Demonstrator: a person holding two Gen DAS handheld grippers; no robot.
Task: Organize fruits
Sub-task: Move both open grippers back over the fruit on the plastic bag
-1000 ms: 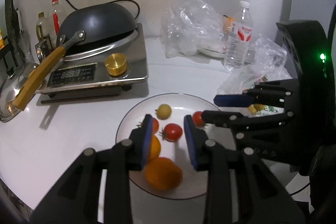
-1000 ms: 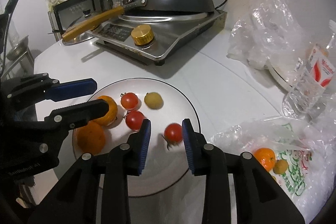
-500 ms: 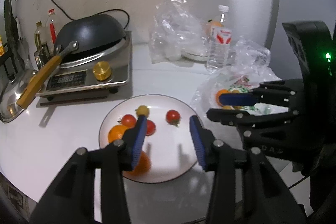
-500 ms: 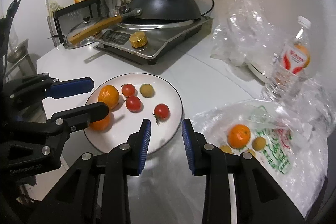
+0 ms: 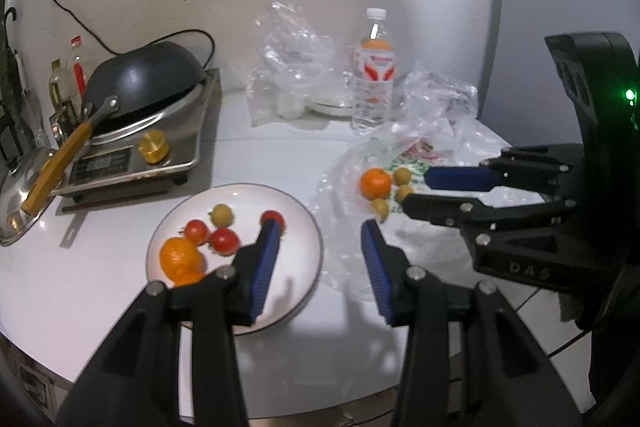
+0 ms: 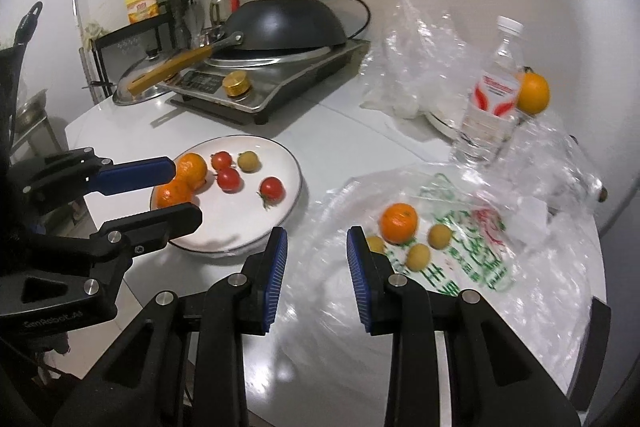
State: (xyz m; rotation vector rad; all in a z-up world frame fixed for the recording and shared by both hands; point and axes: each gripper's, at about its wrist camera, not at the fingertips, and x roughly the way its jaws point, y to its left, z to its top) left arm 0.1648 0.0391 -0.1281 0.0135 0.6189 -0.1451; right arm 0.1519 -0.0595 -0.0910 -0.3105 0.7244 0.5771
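I see both grippers over the table w/ nothing between the pads: left gripper (image 5: 320, 239) jaws moderately apart, right gripper (image 6: 316, 247) narrower. Plate (image 6: 280, 151) holds 2 oranges, 3 tomatoes, 1 yellow fruit; plastic bag (image 6: 460, 259) beside it holds an orange (image 6: 399, 222) + small yellow fruits.

Wok (image 6: 282, 23) on cooktop (image 6: 264, 83) — water bottle (image 6: 490, 107) apart.

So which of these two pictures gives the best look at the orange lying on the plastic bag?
The right wrist view. There the orange sits large and unblocked on the plastic bag, with three small yellowish fruits beside it. In the left wrist view it is smaller and farther off, though still unblocked.
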